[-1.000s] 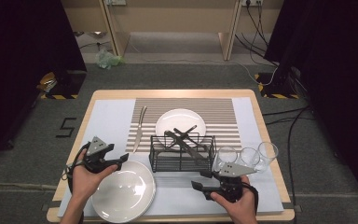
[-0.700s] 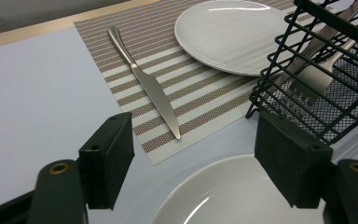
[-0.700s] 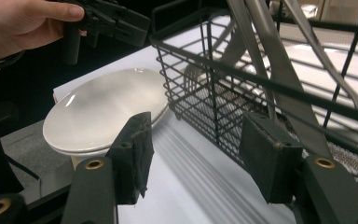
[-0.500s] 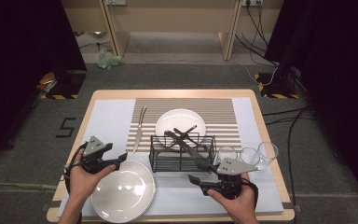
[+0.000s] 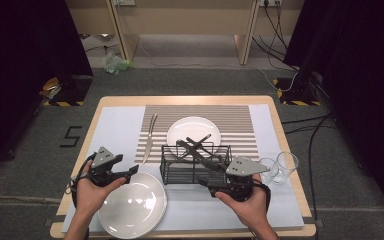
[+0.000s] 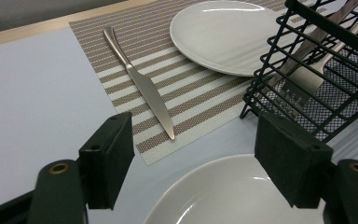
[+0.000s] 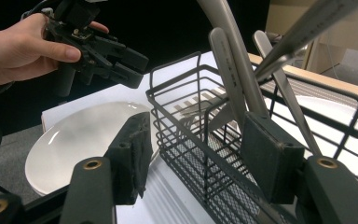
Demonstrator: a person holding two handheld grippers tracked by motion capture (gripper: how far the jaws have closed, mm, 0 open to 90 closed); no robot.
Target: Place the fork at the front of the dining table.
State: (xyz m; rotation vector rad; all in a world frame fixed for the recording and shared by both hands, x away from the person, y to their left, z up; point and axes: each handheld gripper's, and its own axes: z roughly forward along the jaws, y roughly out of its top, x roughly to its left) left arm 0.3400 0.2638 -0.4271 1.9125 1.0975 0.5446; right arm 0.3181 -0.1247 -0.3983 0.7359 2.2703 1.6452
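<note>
two pairs of tongs, one target: your right tongs (image 7: 193, 158), jaws apart and just opening wider with nothing gripped, face the wire basket (image 5: 190, 162) mid-worktop, its cutlery handles (image 7: 233, 65) leaning up and away just ahead; your left tongs (image 6: 196, 158) hang apart over the near plate (image 6: 233, 196), farther off.

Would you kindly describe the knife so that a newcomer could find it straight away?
Start at the striped mat in the middle of the table. On its left edge, left of the far plate and the wire basket, lies the knife. It is the one piece of cutlery lying flat on the mat, not standing in the basket.
</note>
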